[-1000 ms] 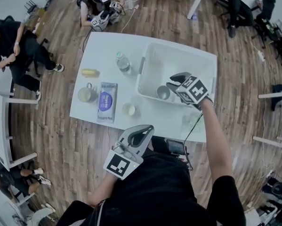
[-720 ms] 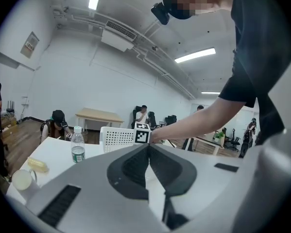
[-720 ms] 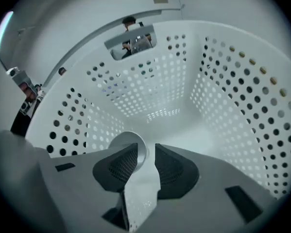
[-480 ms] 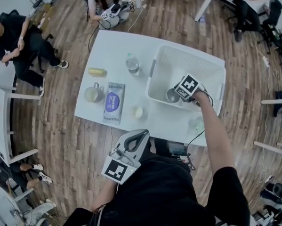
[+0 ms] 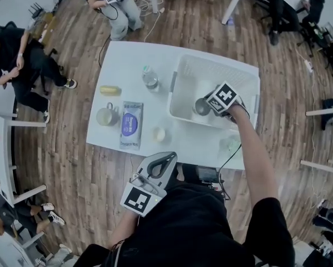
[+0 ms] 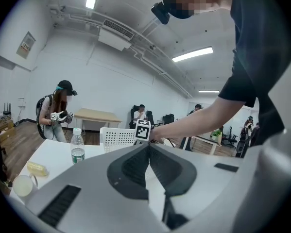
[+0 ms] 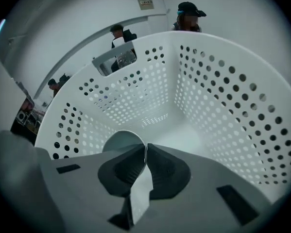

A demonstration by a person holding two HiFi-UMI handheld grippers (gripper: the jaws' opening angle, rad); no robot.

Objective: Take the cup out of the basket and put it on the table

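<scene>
A grey metal cup (image 5: 201, 106) is inside the white perforated basket (image 5: 210, 67) at the table's right side. My right gripper (image 5: 208, 107) reaches down into the basket and is shut on the cup's rim. In the right gripper view the thin cup (image 7: 117, 142) wall sits pinched between the jaws of the right gripper (image 7: 145, 147), with the basket (image 7: 223, 96) walls all around. My left gripper (image 5: 168, 156) hangs shut and empty near the person's body, short of the table's front edge. The left gripper (image 6: 148, 147) looks across the table at the basket (image 6: 117, 137).
On the white table (image 5: 127, 57) left of the basket stand a water bottle (image 5: 150, 78), a yellow item (image 5: 109, 90), a mug (image 5: 105, 115), a blue packet (image 5: 131, 125) and a small pale cup (image 5: 159, 134). A clear glass (image 5: 230, 144) is near the front right. People stand and sit around.
My right gripper was open above the cup, then dropped into the basket and shut on the cup's rim. The left gripper has stayed put.
</scene>
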